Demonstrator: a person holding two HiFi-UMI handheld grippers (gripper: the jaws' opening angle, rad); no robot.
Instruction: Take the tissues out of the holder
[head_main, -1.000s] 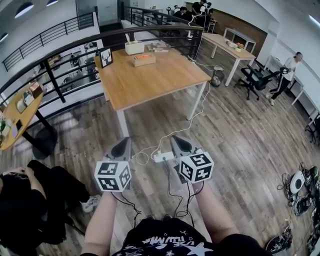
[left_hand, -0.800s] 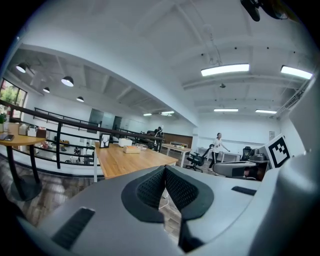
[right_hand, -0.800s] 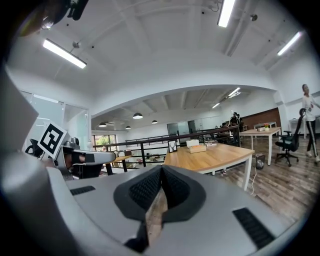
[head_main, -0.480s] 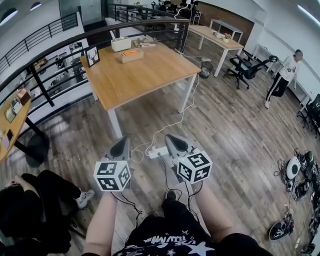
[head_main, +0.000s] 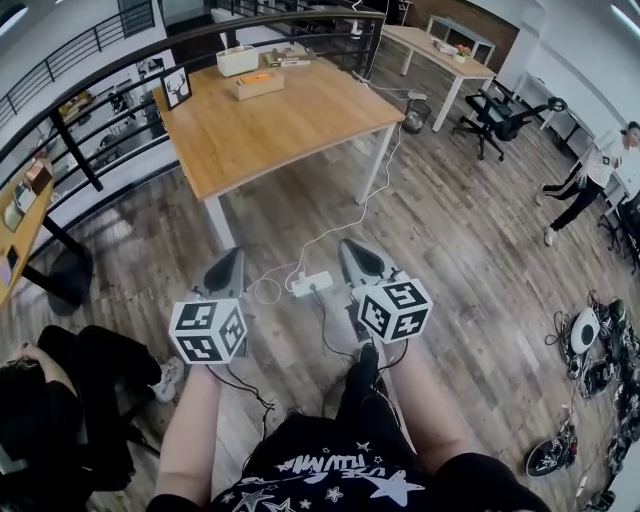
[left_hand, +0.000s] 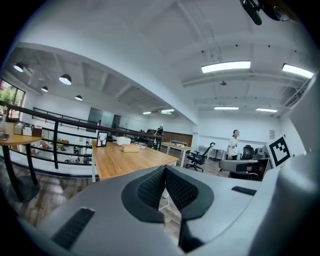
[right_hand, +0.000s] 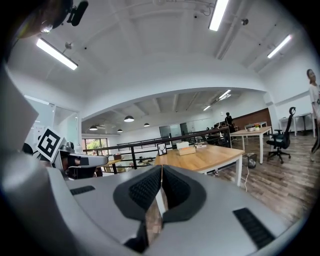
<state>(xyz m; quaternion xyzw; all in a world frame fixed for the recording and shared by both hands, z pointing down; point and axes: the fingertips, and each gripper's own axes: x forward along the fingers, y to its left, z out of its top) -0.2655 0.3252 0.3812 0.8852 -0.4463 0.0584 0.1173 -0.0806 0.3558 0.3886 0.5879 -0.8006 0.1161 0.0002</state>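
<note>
While left gripper (head_main: 232, 262) and right gripper (head_main: 352, 252) sit closed and empty, table (head_main: 280, 125) well apart at twelve o'clock, the floor cable (head_main: 345, 222) could catch a foot

Boxy tissue holder (head_main: 253, 84), seemingly orange-topped, lying flat at table (head_main: 290, 130) far end

Open floor (head_main: 470, 260) leads to the table (head_main: 290, 130) (a power strip (head_main: 311, 284) lies between).

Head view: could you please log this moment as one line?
stage: short of wooden table | left gripper: shut, empty | right gripper: shut, empty | wooden box, white box: on table, untouched
</note>
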